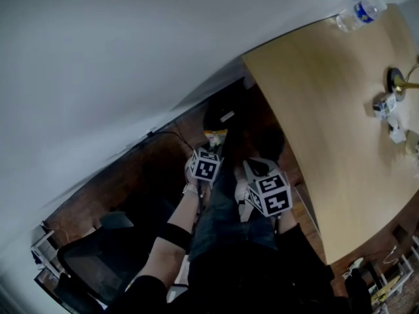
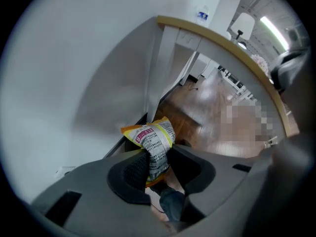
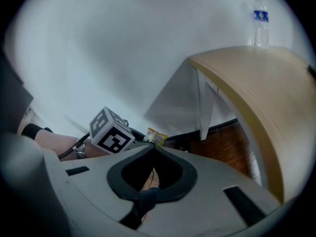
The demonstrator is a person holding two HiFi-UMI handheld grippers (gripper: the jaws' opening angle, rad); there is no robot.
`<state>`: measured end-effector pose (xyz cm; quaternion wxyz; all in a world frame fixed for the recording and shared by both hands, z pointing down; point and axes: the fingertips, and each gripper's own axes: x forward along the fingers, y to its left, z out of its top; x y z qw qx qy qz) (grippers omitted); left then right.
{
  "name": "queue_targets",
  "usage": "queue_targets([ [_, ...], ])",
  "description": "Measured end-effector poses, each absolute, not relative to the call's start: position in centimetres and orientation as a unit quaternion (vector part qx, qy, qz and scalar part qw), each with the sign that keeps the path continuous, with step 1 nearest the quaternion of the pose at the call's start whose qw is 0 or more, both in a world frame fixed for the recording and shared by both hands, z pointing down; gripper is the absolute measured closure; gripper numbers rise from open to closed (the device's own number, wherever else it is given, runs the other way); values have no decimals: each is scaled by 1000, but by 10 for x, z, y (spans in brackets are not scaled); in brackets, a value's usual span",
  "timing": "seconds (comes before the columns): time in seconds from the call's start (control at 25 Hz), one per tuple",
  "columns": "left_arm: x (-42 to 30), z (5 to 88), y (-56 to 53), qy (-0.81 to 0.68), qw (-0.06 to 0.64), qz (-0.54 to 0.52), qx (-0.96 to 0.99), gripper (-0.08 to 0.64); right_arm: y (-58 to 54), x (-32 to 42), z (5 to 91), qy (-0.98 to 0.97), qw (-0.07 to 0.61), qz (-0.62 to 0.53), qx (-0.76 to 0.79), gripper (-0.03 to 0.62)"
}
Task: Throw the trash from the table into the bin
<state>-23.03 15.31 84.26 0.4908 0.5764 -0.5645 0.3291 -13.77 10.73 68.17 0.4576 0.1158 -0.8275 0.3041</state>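
From the head view, a light wooden bench [image 1: 327, 142] filled the right side. A clear plastic water bottle with a blue label [image 1: 357, 12] stood at its far corner, and some small white bits [image 1: 391, 120] lay near its edge, probably more trash to clear. Down on the floor beside the bench sat a dark round thing that looked like the bin [image 1: 219, 113]. The left tool [image 1: 213, 146] pointed down at it, with a bit of yellow at its tip. It was likely held low there so the trash would drop inside.

The left gripper view showed what that yellow was. A crinkly yellow and white snack wrapper [image 2: 150, 137] was pinched tight between the tool's two jaws. The bin could not be seen well here.

In the right gripper view, the right tool [image 3: 152, 149] had its jaws pressed together with nothing in them. Only this view showed the bottle standing upright.
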Motion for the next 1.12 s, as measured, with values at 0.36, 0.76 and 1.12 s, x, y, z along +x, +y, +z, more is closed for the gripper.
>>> queue_targets([
  [0.36, -245, 994, 139, -533, 523, 372, 551, 426, 112, -133, 754, -805, 470, 341, 123, 584],
  [0.76, -258, 1056, 125, -530, 558, 367, 523, 425, 120, -120, 804, -793, 478, 357, 127, 584],
  [1.12, -247, 1080, 121, -522, 589, 330, 521, 301, 112, -145, 819, -798, 466, 361, 126, 584],
])
